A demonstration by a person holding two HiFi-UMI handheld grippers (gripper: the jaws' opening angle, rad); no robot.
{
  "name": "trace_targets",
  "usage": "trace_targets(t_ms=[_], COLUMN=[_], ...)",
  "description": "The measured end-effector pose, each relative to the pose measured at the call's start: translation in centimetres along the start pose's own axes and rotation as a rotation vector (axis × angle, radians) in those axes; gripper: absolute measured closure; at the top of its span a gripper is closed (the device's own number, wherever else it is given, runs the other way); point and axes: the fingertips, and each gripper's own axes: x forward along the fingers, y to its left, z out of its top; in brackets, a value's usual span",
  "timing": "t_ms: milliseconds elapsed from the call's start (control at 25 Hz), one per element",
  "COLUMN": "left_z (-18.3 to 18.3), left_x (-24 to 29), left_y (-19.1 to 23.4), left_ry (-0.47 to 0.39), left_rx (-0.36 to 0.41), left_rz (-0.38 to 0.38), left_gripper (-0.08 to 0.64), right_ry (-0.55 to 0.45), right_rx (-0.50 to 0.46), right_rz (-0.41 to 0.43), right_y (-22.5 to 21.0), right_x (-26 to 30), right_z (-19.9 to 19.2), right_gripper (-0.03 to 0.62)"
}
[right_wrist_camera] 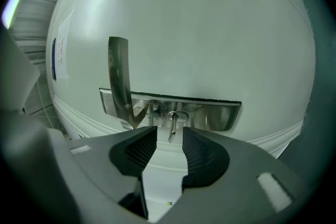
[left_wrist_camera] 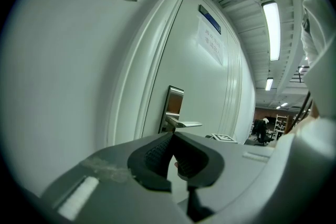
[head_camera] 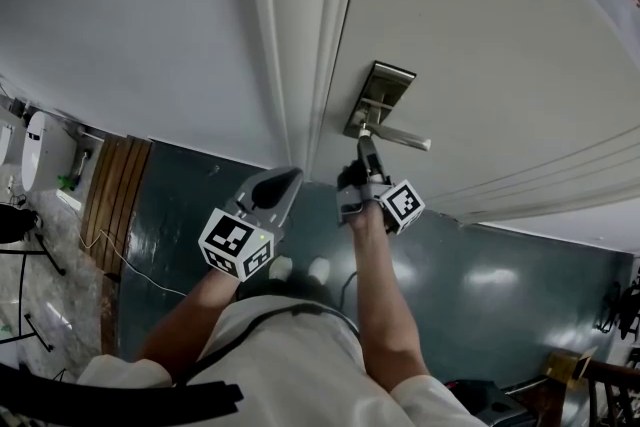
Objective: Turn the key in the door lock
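On the white door (head_camera: 480,35) sits a metal lock plate (head_camera: 378,95) with a lever handle (head_camera: 402,138). In the right gripper view a small metal key (right_wrist_camera: 172,131) sticks out of the plate (right_wrist_camera: 210,115), beside the lever (right_wrist_camera: 118,76). My right gripper (right_wrist_camera: 169,138) is open, with the key's free end just at the gap between its tips and neither pad pressing on it. In the head view this gripper (head_camera: 367,149) points at the plate just under the lever. My left gripper (head_camera: 291,177) hangs lower left by the door frame, shut and holding nothing (left_wrist_camera: 174,135).
The white door frame (head_camera: 300,35) and a plain wall (head_camera: 150,35) lie left of the door. Below is a dark green floor (head_camera: 480,275) with a wooden panel (head_camera: 112,185) and a white cable (head_camera: 130,265) at the left. A chair (head_camera: 575,370) stands at the bottom right.
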Motion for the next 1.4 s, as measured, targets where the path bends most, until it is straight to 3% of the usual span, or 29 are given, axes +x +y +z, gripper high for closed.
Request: trace_targets(t_ms=[360,680,1120,1400], left_z=[0.1,-0.2,-0.1,-0.1], left_x=[-0.2,-0.5,-1.1,-1.6], left_y=[0.4,0.8,1.3,1.7], left_ry=[0.003,0.008,-0.002,-0.008], left_rx=[0.0,0.005,0.001,-0.004], left_rz=[-0.001,0.0,0.0,-0.002], left_gripper=[0.555,0.555,0.555,0.555], right_ry=[-0.018,-0.023,-0.013,0.03], right_rx=[0.014,0.006,-0.112,-0.324], right_rz=[-0.006,-0.036,-0.099,-0.18], right_y=[0.0,-0.5,-0.1,0.6], right_x=[0.4,0.5,0.5,0.7], right_z=[0.2,0.4,0.4,0.3], right_gripper=[0.465,0.543,0.561,0.561])
